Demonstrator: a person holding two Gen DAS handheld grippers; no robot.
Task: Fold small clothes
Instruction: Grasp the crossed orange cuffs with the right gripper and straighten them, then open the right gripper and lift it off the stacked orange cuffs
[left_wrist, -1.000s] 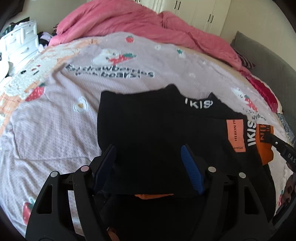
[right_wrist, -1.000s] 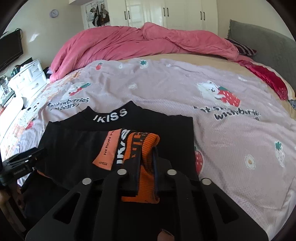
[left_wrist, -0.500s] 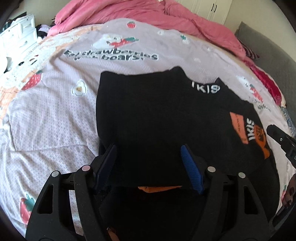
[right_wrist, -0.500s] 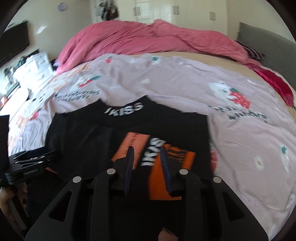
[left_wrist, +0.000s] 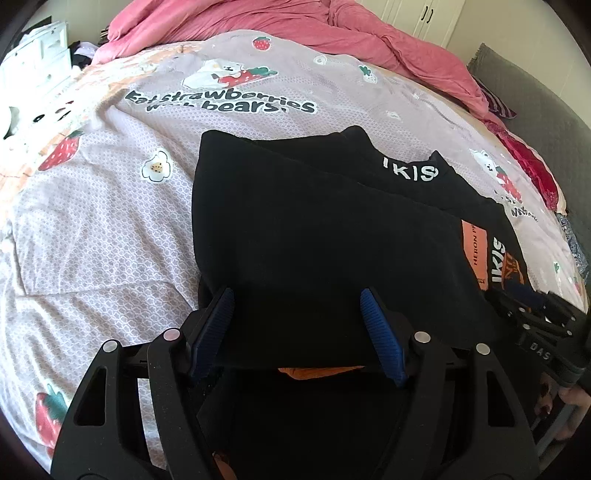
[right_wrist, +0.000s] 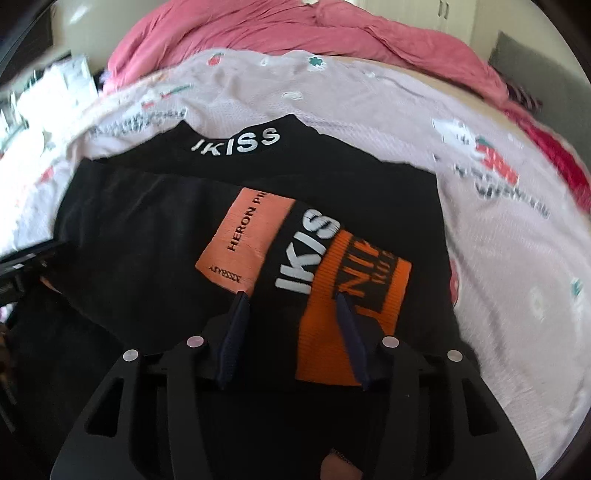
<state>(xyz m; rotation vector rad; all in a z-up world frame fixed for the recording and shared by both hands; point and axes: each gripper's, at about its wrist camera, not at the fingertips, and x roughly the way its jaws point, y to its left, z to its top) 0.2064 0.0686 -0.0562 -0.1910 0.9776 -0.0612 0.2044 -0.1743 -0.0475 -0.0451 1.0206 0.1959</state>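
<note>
A black top (left_wrist: 314, 229) with a white-lettered collar and orange patches lies partly folded on the bed; it also shows in the right wrist view (right_wrist: 155, 229). Its orange cuff (right_wrist: 354, 306) lies flat on the black cloth. My left gripper (left_wrist: 297, 295) is open, hovering over the top's near edge with nothing held. My right gripper (right_wrist: 291, 299) is open just above the orange cuff and also shows at the right edge of the left wrist view (left_wrist: 532, 299).
The bed has a lilac strawberry-and-bear print sheet (left_wrist: 92, 229). A pink duvet (left_wrist: 280, 18) is heaped at the far side. A white drawer unit (left_wrist: 37, 55) stands far left, a grey headboard (left_wrist: 535, 96) at right.
My right gripper has let go of the orange cuff, opened, and the cuff now lies flat. The left gripper stayed open and moved a little forward over the top.
</note>
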